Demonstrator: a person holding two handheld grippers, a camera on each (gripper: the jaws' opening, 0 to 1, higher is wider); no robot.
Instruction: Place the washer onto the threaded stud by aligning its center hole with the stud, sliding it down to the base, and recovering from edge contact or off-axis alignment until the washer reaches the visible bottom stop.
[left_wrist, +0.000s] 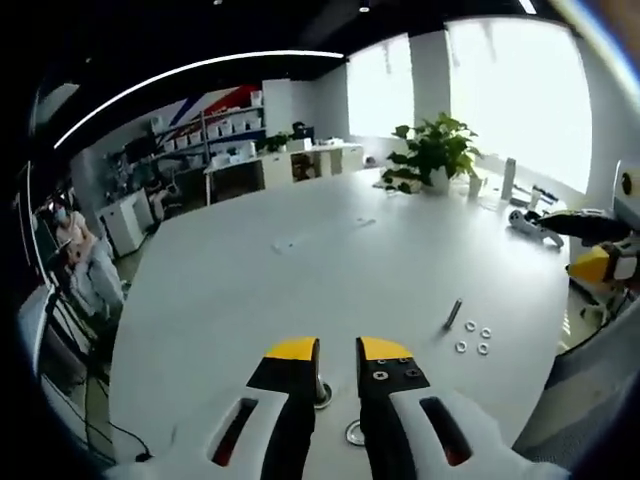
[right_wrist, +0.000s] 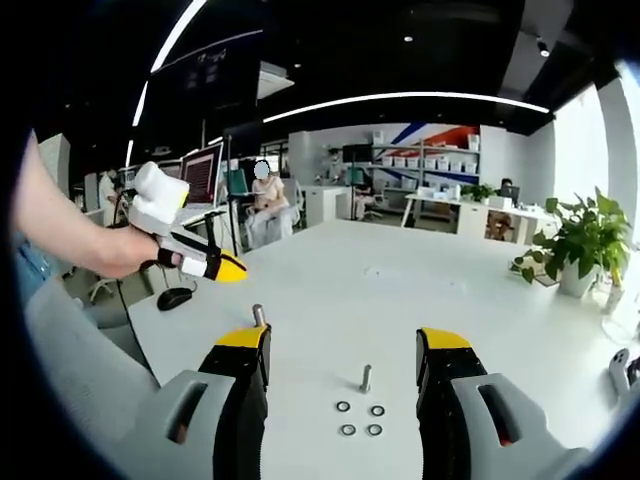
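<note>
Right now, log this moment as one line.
left gripper: open, empty | right gripper: open, empty | four washers: loose on table | stud: upright, bare

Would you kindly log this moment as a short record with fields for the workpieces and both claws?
surface: white table
stud: upright, bare, no washer on it
washers: four loose on the table beside the stud
second stud: standing near the left claw
left claw: jaws narrowly apart, holding nothing
right claw: wide open, hovering over the washers
background: potted plant on the table
</note>
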